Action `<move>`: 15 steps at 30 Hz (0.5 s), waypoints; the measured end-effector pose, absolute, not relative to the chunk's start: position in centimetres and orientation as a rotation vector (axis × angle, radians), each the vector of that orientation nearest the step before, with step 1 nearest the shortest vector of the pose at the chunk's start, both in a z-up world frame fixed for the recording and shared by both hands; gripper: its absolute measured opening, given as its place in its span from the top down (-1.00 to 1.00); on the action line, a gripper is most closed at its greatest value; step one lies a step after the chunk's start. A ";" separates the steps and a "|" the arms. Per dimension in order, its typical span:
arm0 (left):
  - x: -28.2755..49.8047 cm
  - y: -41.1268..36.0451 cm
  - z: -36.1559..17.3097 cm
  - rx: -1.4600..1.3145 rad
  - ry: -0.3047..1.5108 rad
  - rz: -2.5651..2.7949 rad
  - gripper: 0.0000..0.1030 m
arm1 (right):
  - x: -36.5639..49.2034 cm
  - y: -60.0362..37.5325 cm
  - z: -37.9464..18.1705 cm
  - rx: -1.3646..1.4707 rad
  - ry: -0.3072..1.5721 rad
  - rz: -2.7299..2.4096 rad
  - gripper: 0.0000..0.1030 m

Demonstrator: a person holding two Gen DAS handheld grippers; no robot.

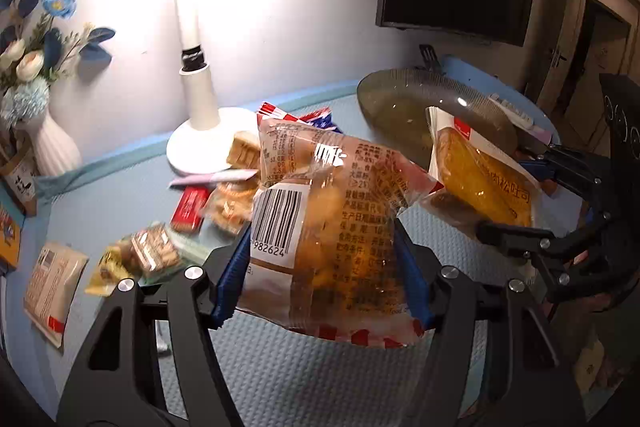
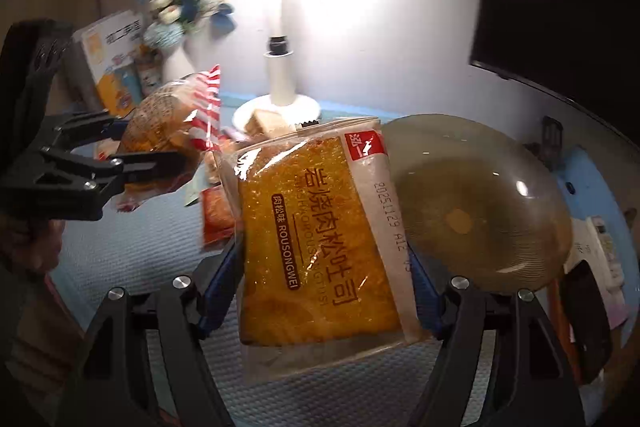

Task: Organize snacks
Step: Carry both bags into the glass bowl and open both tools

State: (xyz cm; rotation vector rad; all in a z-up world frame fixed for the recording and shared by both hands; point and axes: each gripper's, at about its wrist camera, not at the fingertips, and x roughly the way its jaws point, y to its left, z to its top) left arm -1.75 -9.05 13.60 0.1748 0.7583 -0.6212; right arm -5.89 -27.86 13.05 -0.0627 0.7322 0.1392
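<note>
Both grippers carried a snack packet clear of the blue surface (image 1: 280, 367), most likely so each could be taken over to the glass plate (image 1: 400, 103) without dragging through the loose snacks.

The left gripper (image 1: 324, 267) had its jaws closed on the bun packet (image 1: 332, 211), the blue pads pressing its two sides low down, so most of the packet stood up beyond the jaws and leaned slightly. It was a clear wrapper with a white barcode label, dense printed text and red-and-white striped ends, and a browned bun showed through. Past the left jaw lay the scattered snacks (image 1: 160, 251), small crackers and a red box, resting on the surface. Farther ahead stood a white lamp (image 1: 200, 99).

The right gripper (image 2: 324, 287) had its jaws shut on the toast packet (image 2: 316, 235), clamped across its lower part, with the packet rising upright between them. Its film was transparent over a golden, crumbly slice, with dark red lettering down the front, a red corner tab and a printed date code along a white edge. The plate sat just beyond the right jaw, appearing empty, so I judged it the likely destination. In the right wrist view, the bun packet hung well off to the left.
</note>
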 end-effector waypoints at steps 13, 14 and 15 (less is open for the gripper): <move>6.9 -25.7 14.0 0.135 0.761 -0.819 -0.33 | 2.4 -42.3 12.8 0.294 0.795 -0.191 -0.59; 7.5 -26.3 13.9 0.126 0.752 -0.804 -0.42 | 2.3 -42.7 12.8 0.296 0.788 -0.203 -0.59; 8.1 -26.6 13.8 0.106 0.754 -0.794 -0.63 | 2.3 -42.6 13.0 0.293 0.785 -0.211 -0.59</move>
